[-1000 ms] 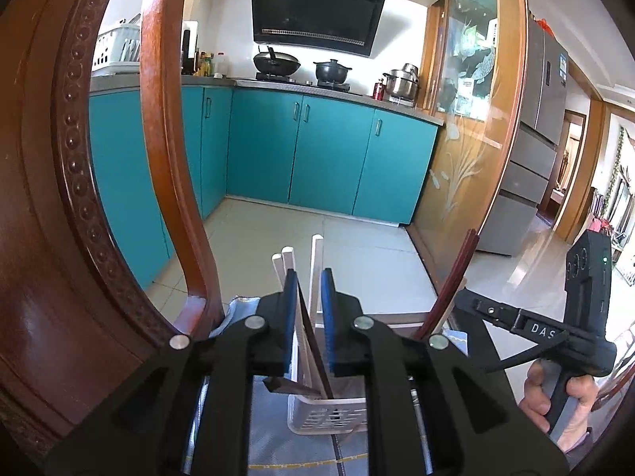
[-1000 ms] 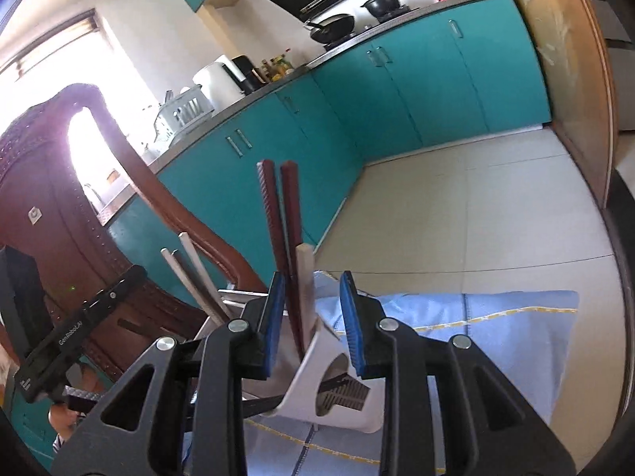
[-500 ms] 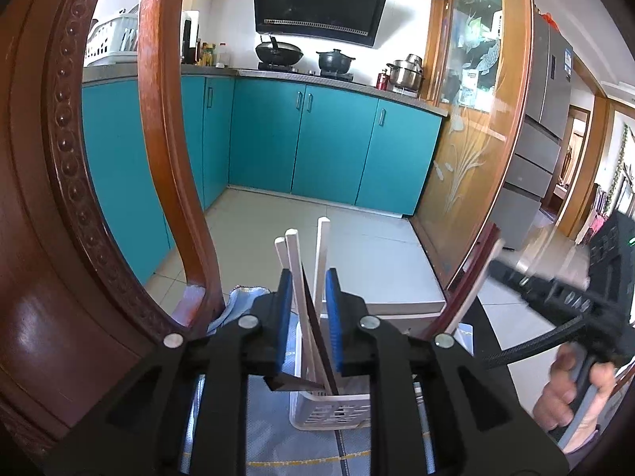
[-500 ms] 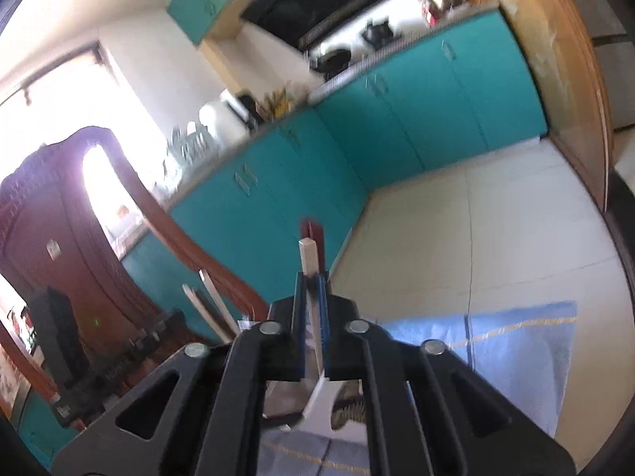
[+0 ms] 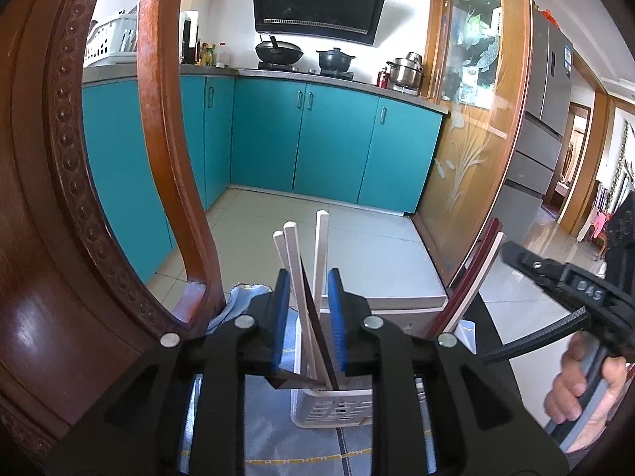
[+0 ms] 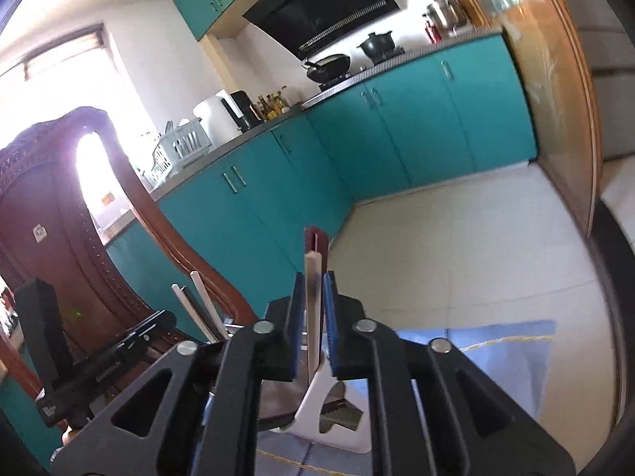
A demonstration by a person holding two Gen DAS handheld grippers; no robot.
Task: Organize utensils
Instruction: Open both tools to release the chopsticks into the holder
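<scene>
Left cam: my left gripper (image 5: 305, 317) hides the white basket's (image 5: 331, 408) middle; fingers apart around the white chopsticks (image 5: 295, 273) standing inside, chair back (image 5: 166, 158) crowding the left. Right cam: my right gripper (image 6: 314, 323) is clamped on a white and dark red chopstick bundle (image 6: 313, 277) over the basket, whose base is cut off.

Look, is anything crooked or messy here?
A little: the white slotted plastic utensil basket stands upright, but its white chopsticks lean at different angles and the dark red chopsticks tilt far right. Nothing is spilled or broken.
</scene>
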